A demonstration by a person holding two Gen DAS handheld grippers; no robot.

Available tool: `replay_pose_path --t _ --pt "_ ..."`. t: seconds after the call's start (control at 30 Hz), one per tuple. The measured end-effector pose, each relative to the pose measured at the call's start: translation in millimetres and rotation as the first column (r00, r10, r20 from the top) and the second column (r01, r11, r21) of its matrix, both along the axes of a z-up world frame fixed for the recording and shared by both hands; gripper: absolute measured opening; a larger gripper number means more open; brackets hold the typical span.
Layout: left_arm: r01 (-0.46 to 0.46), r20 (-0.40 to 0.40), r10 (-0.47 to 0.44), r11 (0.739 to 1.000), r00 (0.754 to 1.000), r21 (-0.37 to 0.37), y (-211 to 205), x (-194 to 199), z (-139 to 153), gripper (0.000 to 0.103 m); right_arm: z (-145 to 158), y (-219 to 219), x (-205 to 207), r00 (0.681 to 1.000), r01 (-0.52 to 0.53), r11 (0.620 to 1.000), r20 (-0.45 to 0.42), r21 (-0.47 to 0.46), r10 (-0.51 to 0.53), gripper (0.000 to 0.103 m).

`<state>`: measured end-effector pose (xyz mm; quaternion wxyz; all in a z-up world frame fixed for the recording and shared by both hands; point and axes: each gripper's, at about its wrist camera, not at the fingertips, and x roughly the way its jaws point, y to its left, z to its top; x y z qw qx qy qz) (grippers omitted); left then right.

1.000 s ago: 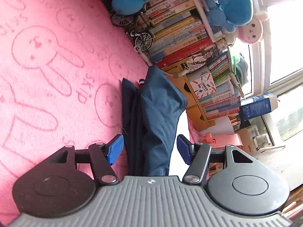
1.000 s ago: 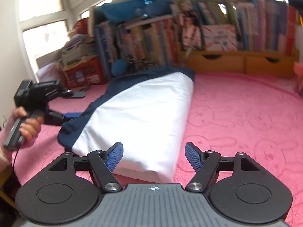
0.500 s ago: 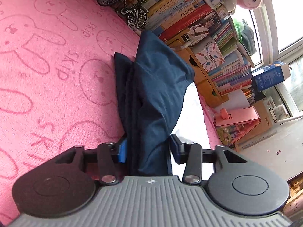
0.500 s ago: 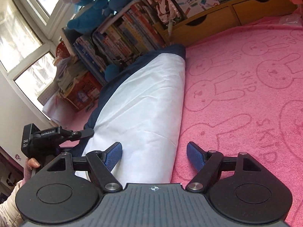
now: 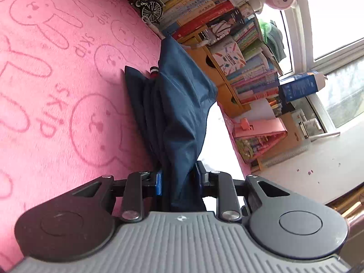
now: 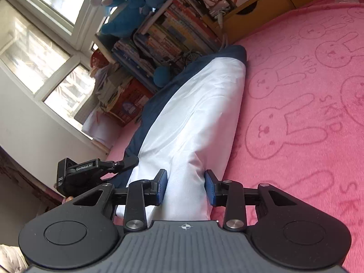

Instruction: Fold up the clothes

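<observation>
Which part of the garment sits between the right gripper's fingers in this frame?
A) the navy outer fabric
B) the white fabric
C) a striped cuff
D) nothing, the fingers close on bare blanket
B: in the right wrist view, the right gripper has white fabric of the garment bunched between its blue-padded fingers.

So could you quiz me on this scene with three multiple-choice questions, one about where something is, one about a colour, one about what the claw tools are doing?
1. Where does the garment lie?
A. on the pink rabbit-print blanket
B. on a wooden chair
C. inside a drawer

2. Which colours does the garment show?
A. red and yellow
B. navy and white
C. green and grey

3. What is the left gripper doing?
A. hanging wide open above the bookshelf
B. holding a book
C. closed on the garment's navy fabric

Answers:
1 A, the pink blanket surrounds the cloth.
2 B, a white panel with navy edges shows in the right wrist view.
3 C, navy cloth is bunched tight between its blue pads.
</observation>
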<state>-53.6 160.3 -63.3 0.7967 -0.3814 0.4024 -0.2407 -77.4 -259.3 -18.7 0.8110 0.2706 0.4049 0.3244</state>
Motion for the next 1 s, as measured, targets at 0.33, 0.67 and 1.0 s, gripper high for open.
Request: replay_pose_path --t 0.33,0.67,1.0 --pt "-0.087 0.216 0.013 0.938 0.976 0.336 -9 -38 38 0.045 1 -6 -46 0.999 0.042 0.984 0.031 -0.172 -0.037 0.061" --pt "-0.124 0.128 0.101 0.974 0.987 0.187 1 24 38 0.072 2 -17 38 0.986 0.163 0.981 0.062 -0.101 -0.157 0.079" --pt "-0.115 0.006 0.115 0.991 0.993 0.066 -5 74 -1 0.034 -24 22 139 0.997 0.069 0.994 0.033 -0.086 -0.066 0.057"
